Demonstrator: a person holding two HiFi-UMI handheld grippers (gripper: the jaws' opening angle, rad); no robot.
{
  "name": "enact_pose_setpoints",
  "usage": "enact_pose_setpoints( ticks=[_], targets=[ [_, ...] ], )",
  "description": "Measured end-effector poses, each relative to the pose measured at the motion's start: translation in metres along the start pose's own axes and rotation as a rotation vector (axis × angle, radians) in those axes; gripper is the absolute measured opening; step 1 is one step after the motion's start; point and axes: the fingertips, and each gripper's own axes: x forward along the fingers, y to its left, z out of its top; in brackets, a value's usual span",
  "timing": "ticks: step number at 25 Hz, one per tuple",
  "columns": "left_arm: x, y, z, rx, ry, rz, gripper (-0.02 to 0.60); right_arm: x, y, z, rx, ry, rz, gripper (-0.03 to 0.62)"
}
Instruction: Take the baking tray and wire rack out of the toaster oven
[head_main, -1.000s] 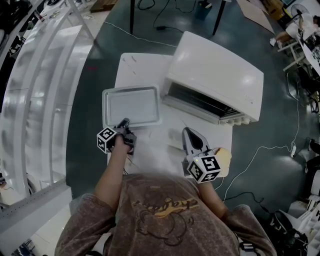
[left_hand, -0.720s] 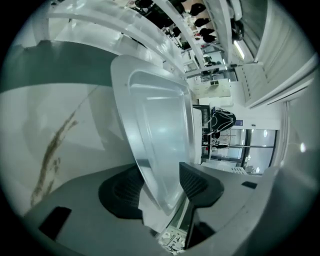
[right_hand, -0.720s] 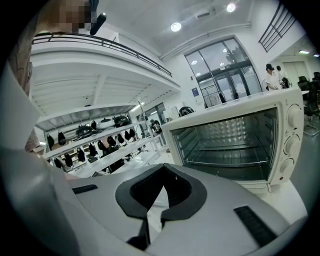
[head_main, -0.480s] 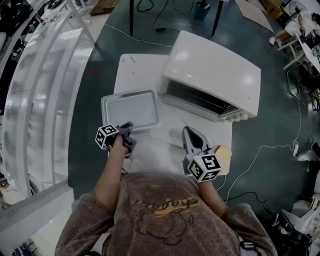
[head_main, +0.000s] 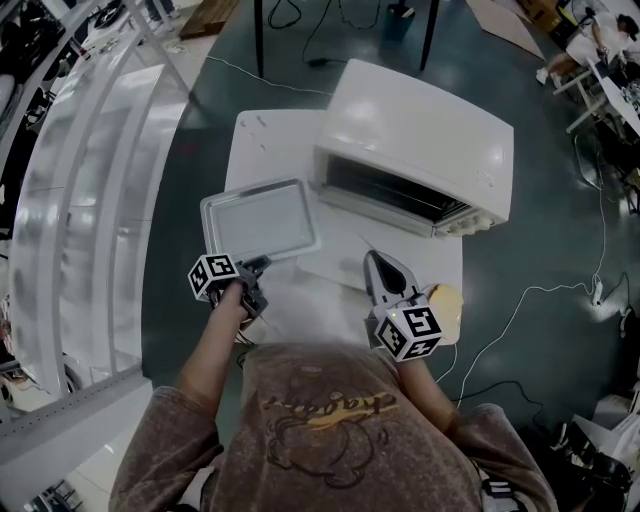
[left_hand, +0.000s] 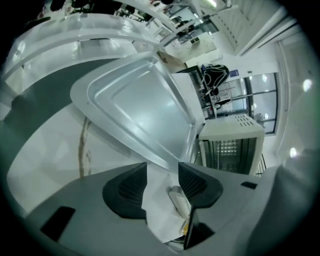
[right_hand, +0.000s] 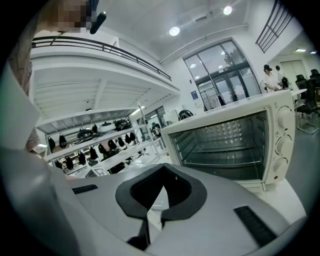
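White table (head_main: 300, 300) carries a white toaster oven (head_main: 420, 130) with its front open, and a silver baking tray (head_main: 258, 220) lies out of the oven, flat on the table by its left edge, beside the oven's left end. Left gripper (head_main: 255, 268) points down at the table with its fingertips just short of the tray's near rim, not touching it. In the left gripper view the tray (left_hand: 135, 110) fills the space right ahead of the fingers (left_hand: 131, 186), and the left gripper (left_hand: 162, 169) has its jaws apart and closing, only bare table between them, nothing held. Right gripper (head_main: 378, 262) sits over the near right part of the table, aimed at the oven, which stands ahead of its fingertips and apart from them. In the right gripper view the right gripper (right_hand: 162, 170) has its jaw tips meeting, empty, with the oven (right_hand: 280, 125) straight ahead and slightly right. Wire rack (right_hand: 227, 163) is inside the oven cavity, well beyond both sets of fingers. Tray is empty.
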Motion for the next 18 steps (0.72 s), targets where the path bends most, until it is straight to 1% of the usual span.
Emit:
enact_pose_setpoints(
  ticks=[4, 6, 7, 8, 10, 11, 13, 15, 17, 18],
  targets=[
    [-0.013, -0.045, 0.004, 0.168, -0.072, -0.053, 0.189, -0.009, -0.007, -0.002, 0.002, -0.006, -0.012, -0.006],
    [-0.017, -0.076, 0.004, 0.246, -0.108, -0.095, 0.187, -0.015, -0.012, -0.002, 0.004, -0.010, -0.022, -0.006],
    [-0.016, -0.091, 0.003, 0.270, -0.120, -0.125, 0.174, -0.018, -0.014, -0.002, 0.005, -0.013, -0.027, -0.006],
    [-0.014, -0.106, 0.001, 0.280, -0.126, -0.161, 0.165, -0.022, -0.016, -0.002, 0.006, -0.016, -0.034, -0.006],
    [-0.005, -0.133, -0.005, 0.276, -0.129, -0.231, 0.144, -0.029, -0.021, -0.001, 0.007, -0.023, -0.049, -0.006],
    [0.000, -0.143, -0.008, 0.276, -0.130, -0.254, 0.141, -0.032, -0.023, -0.001, 0.008, -0.027, -0.058, -0.006],
    [0.013, -0.161, -0.015, 0.292, -0.129, -0.280, 0.131, -0.040, -0.029, 0.000, 0.011, -0.036, -0.080, -0.006],
    [0.028, -0.178, -0.025, 0.309, -0.118, -0.301, 0.109, -0.051, -0.039, 0.000, 0.016, -0.045, -0.110, -0.006],
    [0.046, -0.193, -0.036, 0.303, -0.102, -0.330, 0.098, -0.065, -0.049, -0.001, 0.022, -0.052, -0.146, -0.006],
    [0.054, -0.201, -0.041, 0.295, -0.094, -0.346, 0.074, -0.071, -0.054, -0.001, 0.026, -0.055, -0.165, -0.006]
  ],
)
